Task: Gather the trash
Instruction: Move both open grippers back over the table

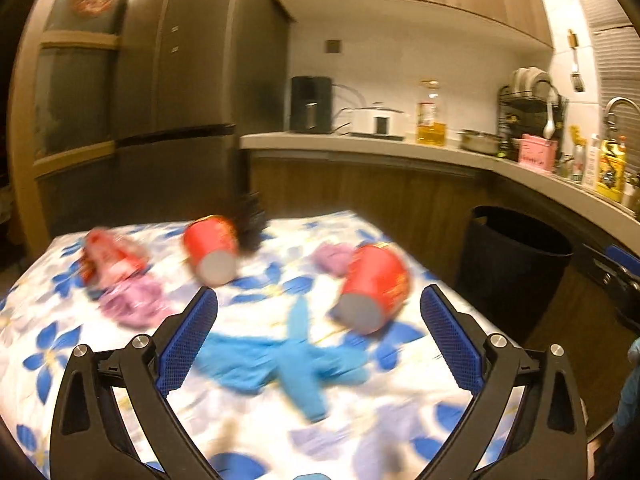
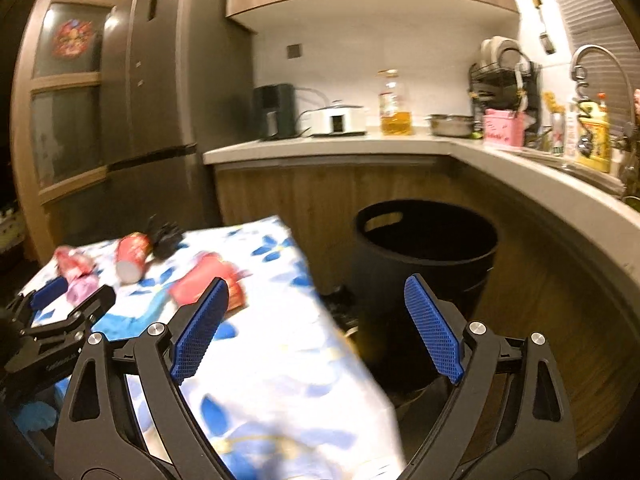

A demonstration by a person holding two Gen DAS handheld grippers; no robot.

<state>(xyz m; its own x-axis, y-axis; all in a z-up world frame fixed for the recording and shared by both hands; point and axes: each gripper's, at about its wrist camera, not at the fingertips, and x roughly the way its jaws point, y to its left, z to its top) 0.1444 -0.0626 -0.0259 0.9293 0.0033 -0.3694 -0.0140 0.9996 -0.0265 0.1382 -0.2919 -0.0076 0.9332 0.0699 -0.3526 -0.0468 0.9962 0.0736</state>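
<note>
Trash [image 1: 372,288] lies under the spread, empty left gripper [image 1: 318,308]; right gripper [image 2: 316,300] likewise spread.

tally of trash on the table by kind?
Red cups, lying on their sides: 2
Crumpled purple wads: 2
Blue glove: 1
Crumpled red wrapper: 1
Dark object behind the far cup, too blurred to name: 1
Total: 7

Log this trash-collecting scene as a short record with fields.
left gripper: open, empty, over the table
right gripper: open, empty, past the table's edge
table: floral cloth
trash on table: two red cups on their sides, blue glove, purple wad, red wrapper
bin: black, on the floor beside the table
</note>
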